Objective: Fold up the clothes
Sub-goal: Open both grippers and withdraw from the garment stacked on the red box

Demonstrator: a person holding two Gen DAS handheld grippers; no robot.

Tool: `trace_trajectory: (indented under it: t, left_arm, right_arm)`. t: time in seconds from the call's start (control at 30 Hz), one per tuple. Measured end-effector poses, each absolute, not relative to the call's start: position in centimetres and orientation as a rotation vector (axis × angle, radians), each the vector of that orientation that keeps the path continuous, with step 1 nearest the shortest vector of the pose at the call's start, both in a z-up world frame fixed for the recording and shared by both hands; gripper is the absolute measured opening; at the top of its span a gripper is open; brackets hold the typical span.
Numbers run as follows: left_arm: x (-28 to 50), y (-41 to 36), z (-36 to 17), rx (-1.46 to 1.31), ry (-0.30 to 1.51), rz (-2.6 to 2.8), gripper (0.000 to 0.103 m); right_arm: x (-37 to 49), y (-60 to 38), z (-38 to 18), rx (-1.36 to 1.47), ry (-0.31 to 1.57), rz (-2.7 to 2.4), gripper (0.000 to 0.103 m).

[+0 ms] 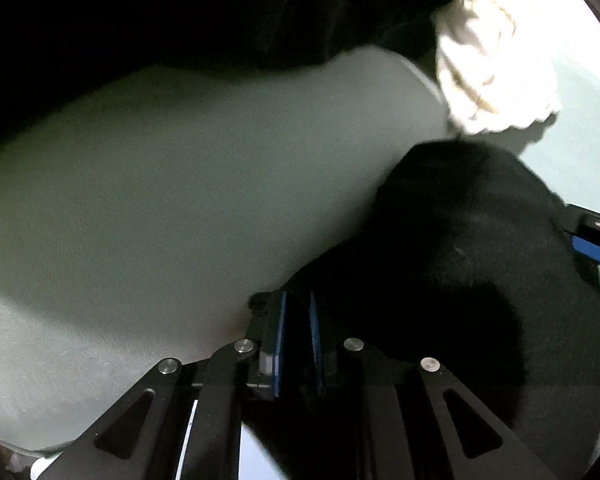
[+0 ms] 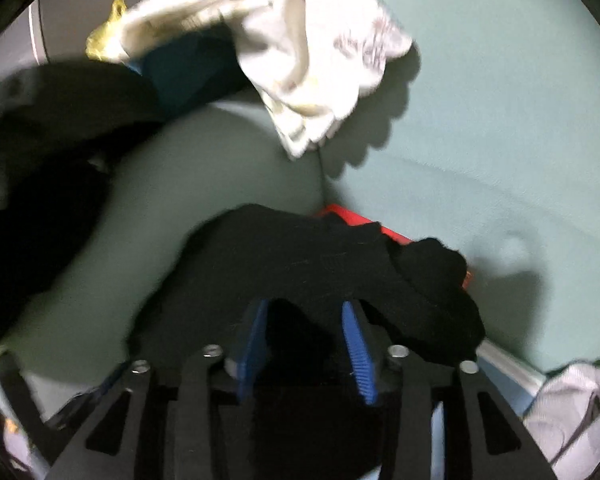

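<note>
A black garment hangs bunched between both grippers above the pale green surface. My left gripper is shut on its edge, blue pads nearly together with black cloth between them. In the right wrist view the same black garment drapes over my right gripper, whose blue pads stand a little apart with black cloth between them. The right gripper also shows at the right edge of the left wrist view.
A white patterned cloth with a scalloped edge lies at the back, on a dark teal garment. More dark clothing lies left. A red object peeks from under the black garment. A striped pale cloth sits at lower right.
</note>
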State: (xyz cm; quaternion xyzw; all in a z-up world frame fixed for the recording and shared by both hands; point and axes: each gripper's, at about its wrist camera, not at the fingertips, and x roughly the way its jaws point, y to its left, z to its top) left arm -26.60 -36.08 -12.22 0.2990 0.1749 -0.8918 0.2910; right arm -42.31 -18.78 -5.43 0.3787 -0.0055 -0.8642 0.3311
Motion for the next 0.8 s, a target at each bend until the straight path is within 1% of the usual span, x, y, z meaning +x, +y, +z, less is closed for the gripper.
trace_trajectory:
  t: [0.03, 0.07, 0.1, 0.13, 0.23, 0.3, 0.33, 0.37, 0.4, 0.5, 0.63, 0.73, 0.8]
  left_arm:
    - [-25.5, -36.1, -11.6, 0.752, 0.494, -2.394, 0.035]
    - [-24.4, -36.0, -11.1, 0.705, 0.517, -2.408, 0.044]
    - [-23.4, -35.9, -10.7, 0.659, 0.529, -2.421, 0.066]
    - [-22.3, -35.5, -10.0, 0.625, 0.542, -2.446, 0.075]
    - [-20.0, -34.5, -8.1, 0.607, 0.543, -2.509, 0.076]
    - [-19.8, -32.8, -6.4, 0.635, 0.463, -2.555, 0.077]
    - [-19.8, -31.9, -5.6, 0.634, 0.411, -2.565, 0.077]
    - [-19.8, -31.1, -4.8, 0.634, 0.358, -2.573, 0.078]
    - [-19.5, -30.3, -4.1, 0.633, 0.305, -2.572, 0.079]
    - [-19.6, -27.7, -2.4, 0.630, 0.187, -2.562, 0.080]
    - [-17.2, -25.6, -1.3, 0.659, 0.186, -2.526, 0.080]
    - [-16.0, -24.0, -1.2, 0.690, 0.209, -2.514, 0.080]
    - [-15.3, -23.2, -1.2, 0.705, 0.210, -2.513, 0.080]
  right_arm:
    - [-41.0, -17.4, -4.7, 0.943, -0.071, -2.254, 0.060]
    - [-39.7, -16.0, -4.1, 0.894, -0.112, -2.257, 0.065]
    - [-38.5, -14.9, -3.9, 0.854, -0.130, -2.261, 0.073]
    - [-37.4, -14.3, -4.0, 0.848, -0.115, -2.262, 0.073]
    - [-34.5, -12.5, -4.6, 0.861, -0.062, -2.267, 0.073]
    - [-32.8, -11.5, -5.2, 0.908, -0.044, -2.275, 0.073]
    - [-32.0, -11.1, -5.3, 0.917, -0.036, -2.276, 0.074]
    - [-31.2, -10.9, -5.3, 0.923, -0.027, -2.277, 0.078]
    - [-30.5, -10.6, -5.4, 0.929, -0.018, -2.278, 0.080]
    - [-28.1, -10.0, -4.3, 0.901, 0.042, -2.270, 0.082]
    - [-26.0, -9.6, -2.8, 0.863, 0.106, -2.276, 0.085]
    - [-24.0, -9.3, -2.5, 0.798, 0.194, -2.298, 0.088]
    - [-22.6, -8.9, -2.5, 0.758, 0.244, -2.315, 0.094]
